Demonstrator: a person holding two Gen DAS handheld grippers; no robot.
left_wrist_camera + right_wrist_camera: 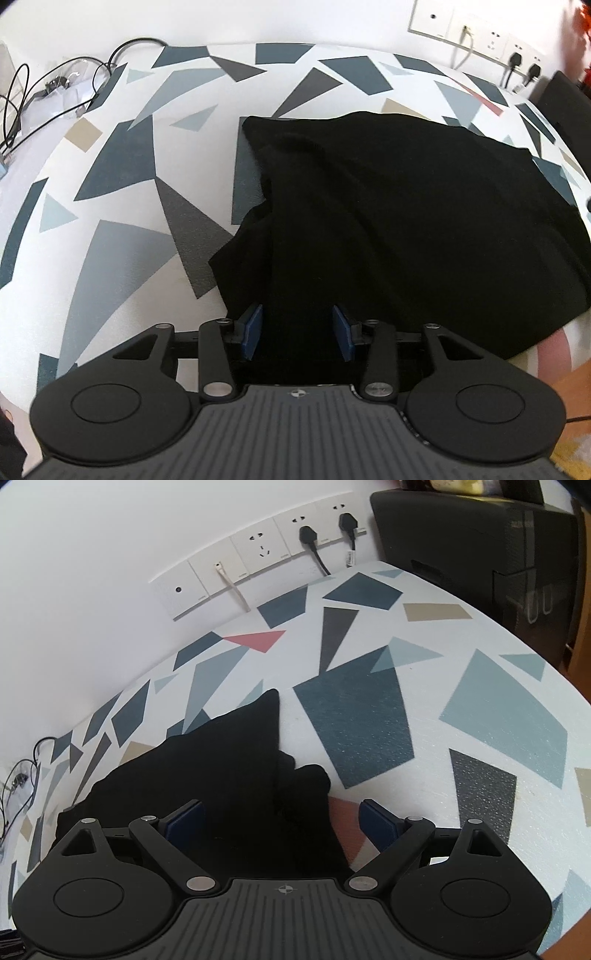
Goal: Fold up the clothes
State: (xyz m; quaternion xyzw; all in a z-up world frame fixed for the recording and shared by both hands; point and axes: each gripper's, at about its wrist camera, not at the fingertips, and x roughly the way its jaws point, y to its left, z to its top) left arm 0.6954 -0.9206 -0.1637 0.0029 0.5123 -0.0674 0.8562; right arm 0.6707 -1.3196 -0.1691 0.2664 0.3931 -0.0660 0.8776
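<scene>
Your left gripper points steeply down over the near edge of the black garment, its blue pads standing moderately apart with a strip of the cloth running between them; the cloth is so dark there that you cannot tell for sure whether the pads touch it, but a gap seems to show on each side, so the jaws read as parted and not clamped. The garment lies bunched on the table, which is covered in a white cloth with grey, blue and tan triangles; the fabric's left side is rumpled into a raised fold, while its right side spreads flatter toward the table's right edge. Your right gripper has its jaws spread wide, with the garment's right end under and between them: the left pad sits over the black cloth and the right pad sits over bare table, touching nothing you can see. From this side, one corner of the garment points up toward the wall, and a small crumpled lump lies just ahead of the jaws. Wall sockets with two black plugs line the wall behind the table, and cables trail at the far left corner.
</scene>
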